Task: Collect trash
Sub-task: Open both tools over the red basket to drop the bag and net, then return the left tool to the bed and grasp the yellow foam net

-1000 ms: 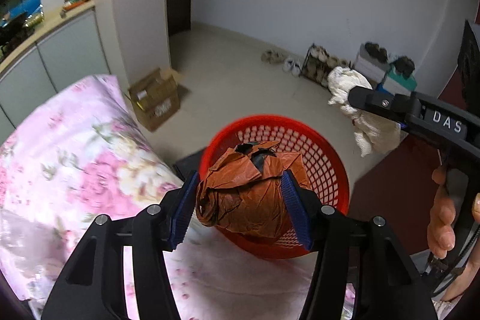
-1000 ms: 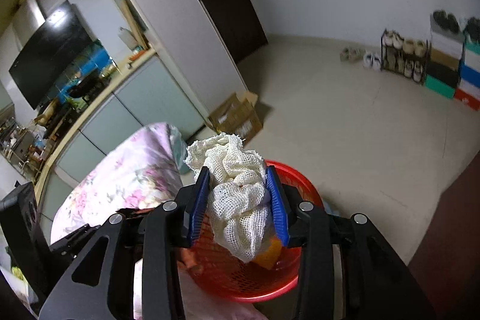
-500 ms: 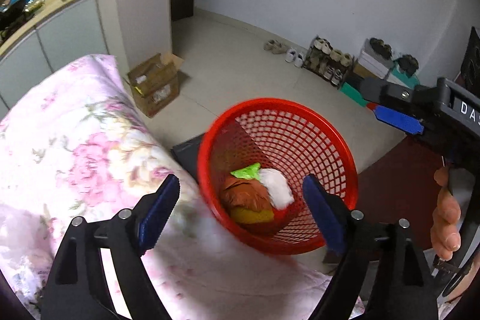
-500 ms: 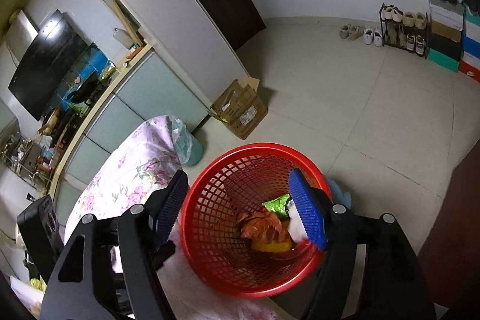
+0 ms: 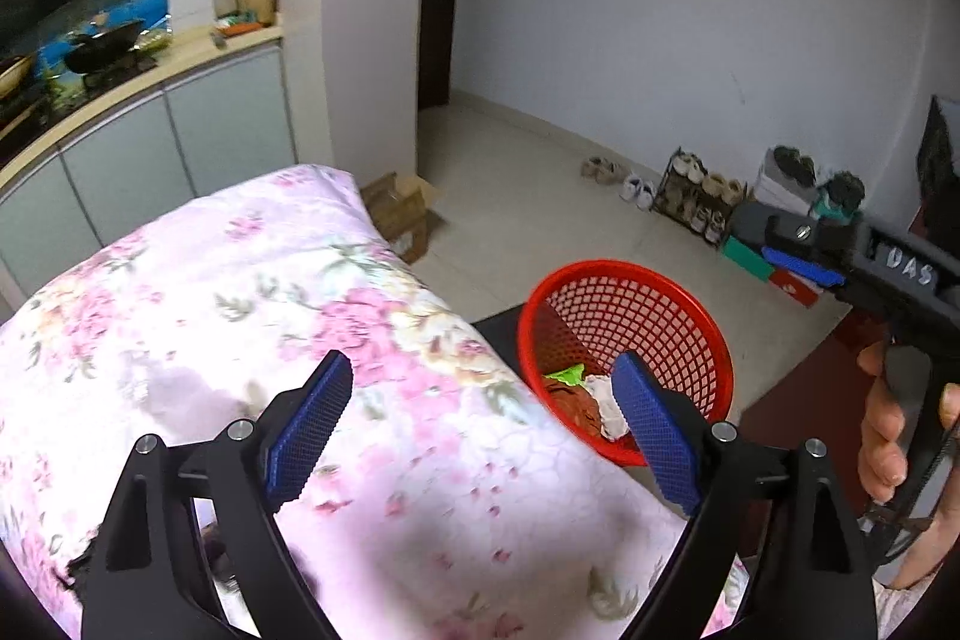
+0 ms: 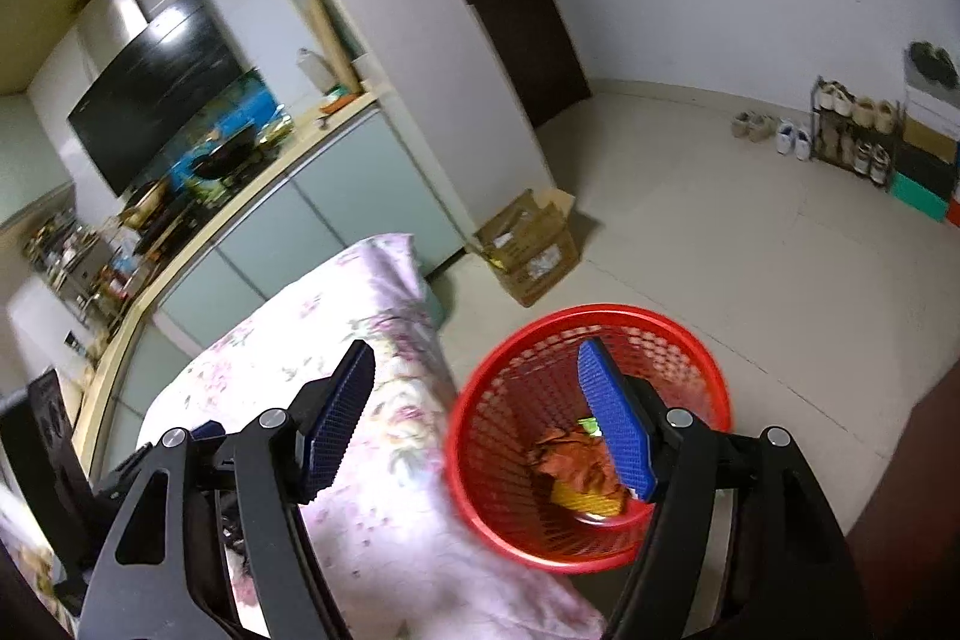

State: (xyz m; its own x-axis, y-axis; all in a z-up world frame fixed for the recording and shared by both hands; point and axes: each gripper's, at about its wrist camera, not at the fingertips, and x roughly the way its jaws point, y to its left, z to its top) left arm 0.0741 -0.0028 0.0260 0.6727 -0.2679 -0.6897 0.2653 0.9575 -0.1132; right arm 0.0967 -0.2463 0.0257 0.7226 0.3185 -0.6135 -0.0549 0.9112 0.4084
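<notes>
A red mesh basket [image 5: 624,268] stands on the floor beside the floral-covered surface [image 5: 240,310]. In it lie a crumpled brown paper [image 5: 573,400], a white net cloth [image 5: 603,400] and a green wrapper [image 5: 564,375]. My left gripper [image 5: 480,364] hovers over the floral cover left of the basket, its jaws opening with nothing between them. In the right wrist view my right gripper [image 6: 475,347] is open and empty above the basket [image 6: 600,310], where the brown paper [image 6: 570,457] lies on a yellow item [image 6: 585,499]. A hand [image 5: 882,430] holds the right gripper.
A cardboard box [image 6: 528,244] sits on the tiled floor by the white pillar. A shoe rack [image 5: 696,196] and stacked boxes line the far wall. Pale cabinets with a cluttered counter [image 5: 180,112] run behind the floral cover. A dark mat [image 5: 504,334] lies under the basket.
Both grippers opened and dropped their loads, the brown paper and the white net cloth, into the basket. Both then pulled back and up; the left swung leftward over the floral cover.
</notes>
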